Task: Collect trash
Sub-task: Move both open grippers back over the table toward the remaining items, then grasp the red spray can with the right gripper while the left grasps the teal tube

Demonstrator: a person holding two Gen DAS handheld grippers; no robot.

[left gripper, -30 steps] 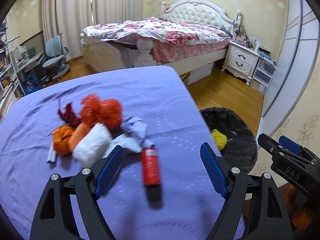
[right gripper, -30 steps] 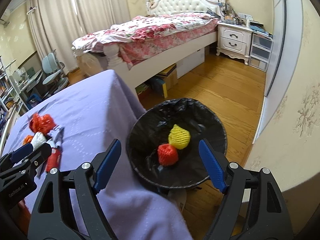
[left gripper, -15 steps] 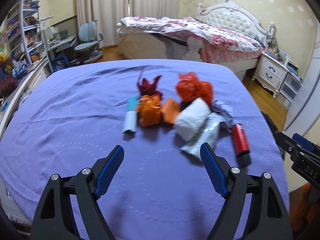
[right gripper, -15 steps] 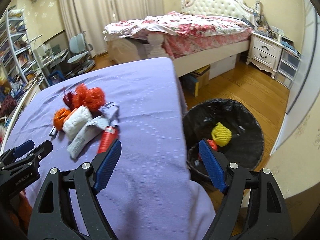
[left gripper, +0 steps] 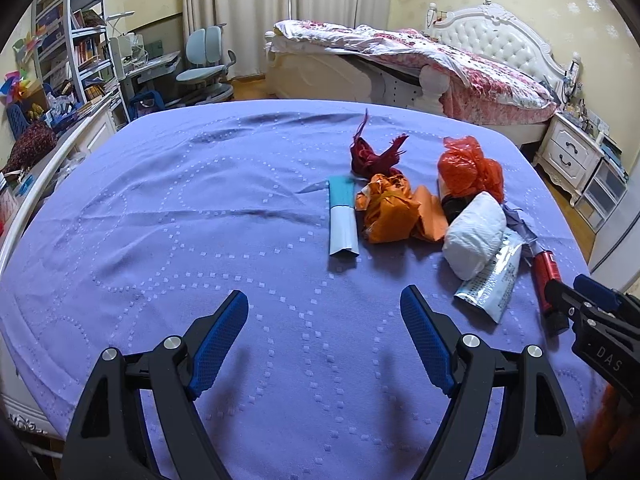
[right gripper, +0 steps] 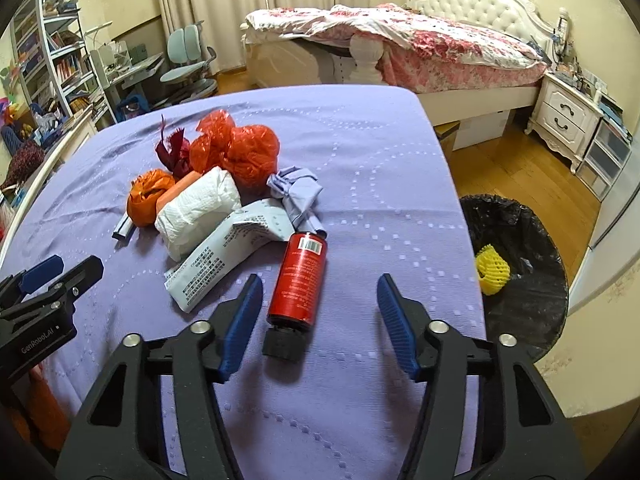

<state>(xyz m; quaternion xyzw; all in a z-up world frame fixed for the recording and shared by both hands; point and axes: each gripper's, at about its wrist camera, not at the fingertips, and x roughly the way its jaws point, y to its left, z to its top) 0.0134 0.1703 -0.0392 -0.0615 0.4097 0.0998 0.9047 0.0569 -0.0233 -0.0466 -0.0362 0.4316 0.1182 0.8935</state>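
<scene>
Right wrist view showed the red bottle (right gripper: 298, 280) lying on its side on the purple bedspread (right gripper: 380, 168), black cap toward the camera, at the near edge of the litter pile. The right gripper (right gripper: 316, 312) hung over it with its jaws closing; the bottle's lower end sat between the blue fingers (right gripper: 242, 320), close to the left one, but neither pad pressed on it, so nothing was gripped yet. That approach from the cap end probably suited the bottle, since its round body lay lengthwise between the jaws.

Just beyond the bottle lay a printed grey pouch (right gripper: 228, 256), a wad of white paper (right gripper: 198, 208) resting on it, a crumpled lilac scrap (right gripper: 296, 192), and behind those the orange wrappers (right gripper: 150, 196), red netting (right gripper: 236, 148) and a dark red scrap (right gripper: 174, 152). The heap seemed gathered on the side nearest the black-lined bin (right gripper: 516, 272), which stood on the floor off the bed's right edge with a yellow foam net (right gripper: 492, 268) already inside, so each carry would be short.

From the left wrist view, the left gripper (left gripper: 324, 332) hovered with jaws wide apart over bare bedspread, empty, short of a pale blue tube (left gripper: 342, 220) at the pile's left end, perhaps its next pick.
</scene>
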